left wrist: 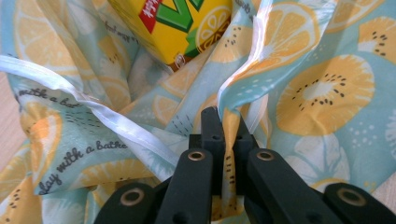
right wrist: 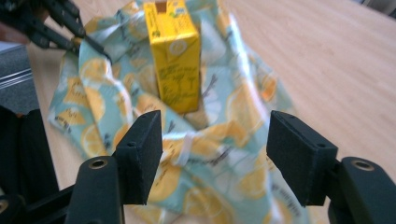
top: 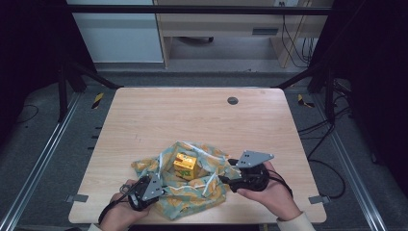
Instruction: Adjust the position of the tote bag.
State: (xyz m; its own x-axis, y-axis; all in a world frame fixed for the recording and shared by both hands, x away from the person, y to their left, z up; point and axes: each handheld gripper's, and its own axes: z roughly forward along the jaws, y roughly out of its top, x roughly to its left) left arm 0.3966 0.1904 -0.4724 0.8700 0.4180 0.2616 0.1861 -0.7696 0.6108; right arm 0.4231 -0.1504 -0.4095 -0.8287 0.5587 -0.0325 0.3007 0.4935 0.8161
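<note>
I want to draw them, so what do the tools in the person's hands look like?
Both are black. The right tool carries a grey three-cornered plate dotted with small holes, the left tool a smaller one. The jaws end in blocky black pads, with brass-ringed holes behind. A black cable trails off. One light cuff shows.

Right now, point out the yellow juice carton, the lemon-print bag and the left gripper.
yellow juice carton (top: 185,165), high view, its front face.
lemon-print bag (top: 192,198), high view, bare fabric near the front edge.
left gripper (left wrist: 227,122), left gripper view, between its fingertips, shut on the fabric.

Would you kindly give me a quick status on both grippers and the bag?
Left hand-held gripper shut on fruit-print bag. Right hand-held gripper open, empty. Yellow carton upright on bag. Nothing in the way.
</note>
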